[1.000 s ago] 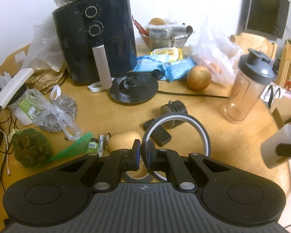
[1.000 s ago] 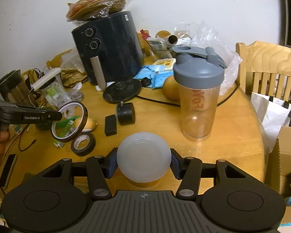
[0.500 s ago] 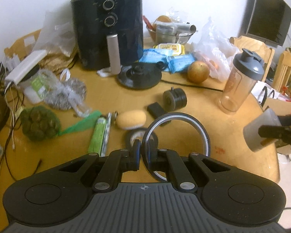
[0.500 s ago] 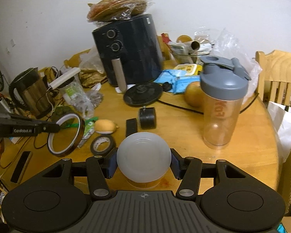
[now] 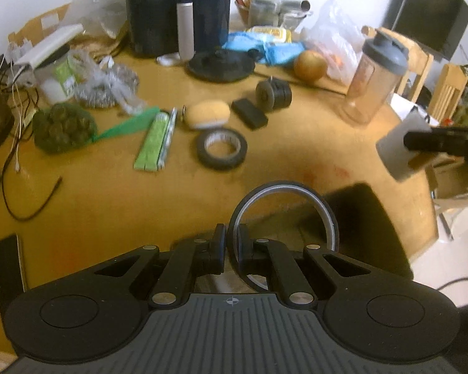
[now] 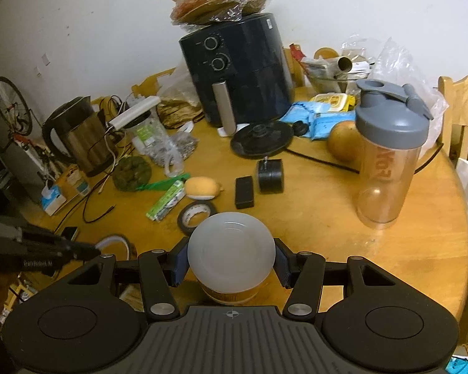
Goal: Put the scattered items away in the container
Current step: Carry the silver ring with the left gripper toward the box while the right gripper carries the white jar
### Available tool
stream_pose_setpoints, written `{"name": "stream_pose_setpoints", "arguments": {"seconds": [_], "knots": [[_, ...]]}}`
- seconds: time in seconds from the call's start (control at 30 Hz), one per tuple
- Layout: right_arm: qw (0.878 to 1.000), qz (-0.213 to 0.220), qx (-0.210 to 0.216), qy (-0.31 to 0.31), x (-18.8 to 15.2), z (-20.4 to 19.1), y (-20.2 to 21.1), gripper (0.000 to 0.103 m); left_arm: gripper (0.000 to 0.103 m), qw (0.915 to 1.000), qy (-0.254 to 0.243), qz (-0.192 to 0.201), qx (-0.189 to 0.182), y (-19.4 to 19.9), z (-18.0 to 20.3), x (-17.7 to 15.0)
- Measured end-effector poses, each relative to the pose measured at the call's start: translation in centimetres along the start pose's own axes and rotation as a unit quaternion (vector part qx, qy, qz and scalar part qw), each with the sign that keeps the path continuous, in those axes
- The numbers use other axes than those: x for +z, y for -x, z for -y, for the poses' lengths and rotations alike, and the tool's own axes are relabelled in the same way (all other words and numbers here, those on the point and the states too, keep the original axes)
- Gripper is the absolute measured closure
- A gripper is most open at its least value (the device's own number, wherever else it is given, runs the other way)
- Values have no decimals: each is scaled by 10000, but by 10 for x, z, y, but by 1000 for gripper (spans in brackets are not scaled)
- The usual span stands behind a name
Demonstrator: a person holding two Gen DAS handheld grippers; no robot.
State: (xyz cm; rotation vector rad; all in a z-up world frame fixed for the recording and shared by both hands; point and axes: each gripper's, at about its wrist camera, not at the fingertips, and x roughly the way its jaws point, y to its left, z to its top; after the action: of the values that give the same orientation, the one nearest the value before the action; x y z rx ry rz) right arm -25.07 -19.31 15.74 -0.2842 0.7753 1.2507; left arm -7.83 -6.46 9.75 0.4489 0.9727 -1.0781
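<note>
We have the left tool (image 5: 231,243) clamped tight on the wall of a thin grey-edged amber tape ring (image 5: 284,218); the ring stands on edge off the tool's right finger, hanging over the near rim of the round wooden desk (image 5: 109,193). In the right wrist view the same ring (image 6: 115,243) peeks out past the left tool's tip, low on the left.

Right tool (image 6: 231,263) is part-open, pads pressed on both sides of a white frosted plastic jar with a yellow label (image 6: 231,249); the jar is held off the desk, bottom toward the camera.

Ahead of the left tool, on the desk:
- black roll of tape lying flat (image 5: 221,148), just beyond it
- yellow oval sponge (image 5: 206,113) behind the roll
- green flat packet (image 5: 154,138) to the left of the roll
- small black block (image 5: 249,113) and black caster wheel (image 5: 273,93), further and slightly right
- clear shaker bottle with grey lid (image 5: 374,78), far right, upright

Black air fryer (image 6: 237,68) sits at the far edge. We can't make out a container in either view.
</note>
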Motion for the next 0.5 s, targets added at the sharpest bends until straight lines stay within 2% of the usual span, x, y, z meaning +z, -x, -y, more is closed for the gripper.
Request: {"name": "stream_pose_setpoints", "arguments": {"seconds": [0.2, 0.5], "knots": [[9997, -82, 188, 93, -8, -9, 1, 46, 95, 9999, -88, -124, 70, -2, 0, -17], [9981, -339, 411, 312, -22, -26, -3, 46, 95, 9982, -497, -283, 164, -8, 9, -36]]}}
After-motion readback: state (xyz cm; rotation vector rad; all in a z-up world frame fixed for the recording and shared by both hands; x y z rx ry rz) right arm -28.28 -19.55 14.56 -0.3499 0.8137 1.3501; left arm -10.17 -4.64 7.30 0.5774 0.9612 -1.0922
